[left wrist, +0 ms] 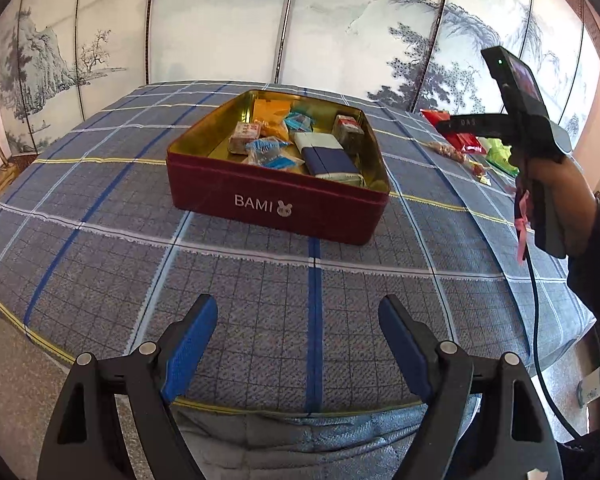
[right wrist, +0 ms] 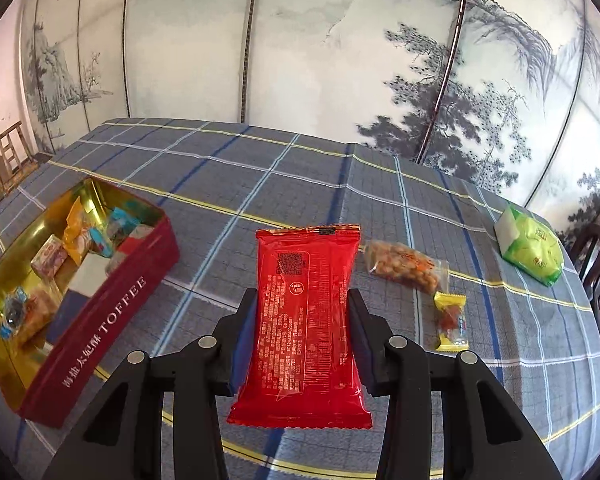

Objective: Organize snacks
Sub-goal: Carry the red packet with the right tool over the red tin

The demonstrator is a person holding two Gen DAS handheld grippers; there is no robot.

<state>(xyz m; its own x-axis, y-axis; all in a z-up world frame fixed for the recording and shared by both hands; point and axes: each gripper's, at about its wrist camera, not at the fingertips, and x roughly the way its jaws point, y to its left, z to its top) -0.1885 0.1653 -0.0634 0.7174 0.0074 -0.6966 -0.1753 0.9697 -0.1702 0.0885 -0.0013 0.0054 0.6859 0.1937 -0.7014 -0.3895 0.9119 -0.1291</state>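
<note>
jaws of the right gripper (right wrist: 302,316) pinch a red snack packet (right wrist: 302,320) by its long sides, held above the checked tabletop (right wrist: 260,184), w/ the red tin (right wrist: 104,320) to its left. left gripper (left wrist: 298,344) jaws spread wide, nothing btwn them, near side of the tin. peanut bag (right wrist: 404,266), yellow candy (right wrist: 451,322) & green packet (right wrist: 534,250) lie to the right.

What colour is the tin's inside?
Shiny gold inside the tin; the outside is dark red. Left wrist view shows it best.
</note>
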